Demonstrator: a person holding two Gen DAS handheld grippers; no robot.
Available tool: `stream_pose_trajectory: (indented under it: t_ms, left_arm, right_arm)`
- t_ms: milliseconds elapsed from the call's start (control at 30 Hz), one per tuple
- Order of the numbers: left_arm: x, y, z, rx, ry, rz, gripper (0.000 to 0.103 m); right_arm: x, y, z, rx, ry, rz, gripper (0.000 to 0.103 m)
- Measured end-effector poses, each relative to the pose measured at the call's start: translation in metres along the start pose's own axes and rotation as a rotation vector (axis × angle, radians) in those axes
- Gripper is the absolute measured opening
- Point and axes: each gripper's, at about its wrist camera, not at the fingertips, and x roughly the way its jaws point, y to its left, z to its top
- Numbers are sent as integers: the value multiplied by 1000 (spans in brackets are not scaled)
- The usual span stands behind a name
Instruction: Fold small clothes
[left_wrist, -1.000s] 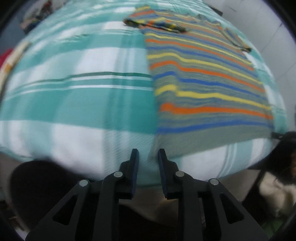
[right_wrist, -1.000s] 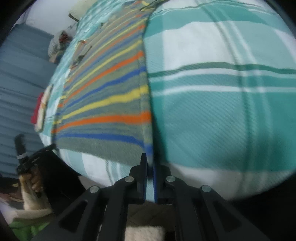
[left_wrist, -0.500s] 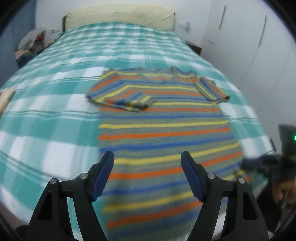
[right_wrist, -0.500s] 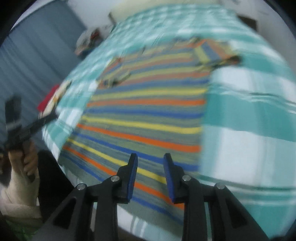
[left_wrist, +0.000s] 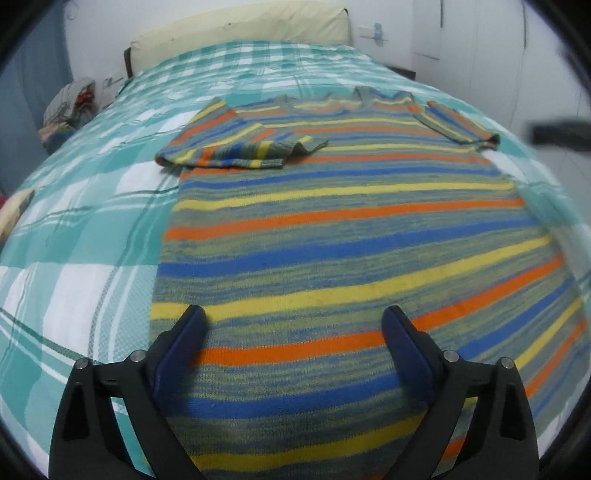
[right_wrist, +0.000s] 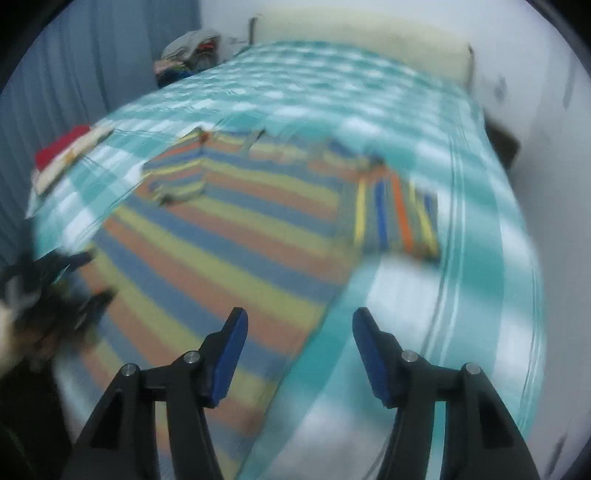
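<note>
- A bed (left_wrist: 92, 229) under a teal-and-white checked cover fills both views, with a cream headboard (left_wrist: 240, 22) against the white wall at its far end.
- A pile of clothes (left_wrist: 70, 103) sits off the bed's far left corner; a blue curtain (right_wrist: 92, 62) hangs beside it.
- The striped sweater (left_wrist: 351, 229) lies flat on the cover, its left sleeve (left_wrist: 236, 147) folded inward over the chest.
- The left gripper (left_wrist: 293, 321) hovers above the sweater's hem, jaws opening wide and empty.
- The right gripper (right_wrist: 299, 325) is blurred, over the sweater's right edge, jaws opening, nothing between them.
</note>
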Motion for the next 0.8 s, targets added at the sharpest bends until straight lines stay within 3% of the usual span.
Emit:
stream_pose_trajectory:
  t_ms: [67,167,200,267,400,567,667,733,800]
  left_arm:
    - [1,0,-1,-6,-3,8,100]
    - [1,-1,-2,-7,-4,14,101]
    - [0,-1,-2,-6,-4,15,101]
    - [1,-1,-2,-7,-2,15,101]
    - [4,-1,-1,-16,5,14,102]
    - [6,-1,-1,-23,9,20,103]
    - [6,-3,-2,-19,-2,27,103]
    - [7,-4,-3,-15,-11,35,103]
    - [6,-6,-5,-9,-21,45,103]
  right_arm:
    - [41,-8,25,-28,41,6,58]
    - [106,-22,42,-51,142,-56,56]
    - [121,-34,41,-23,159,-67,50]
    - [116,-58,39,76,127,-46,8]
    - [65,-119,22,284,7,-36,6]
    - [-3,-225,-48,667,-98,-59,7]
    - [-10,-260,-94,815,-122,-55,7]
    - [-6,-270,-122,900,-157,4,6]
    - [-2,-274,-134,941,-192,22,6]
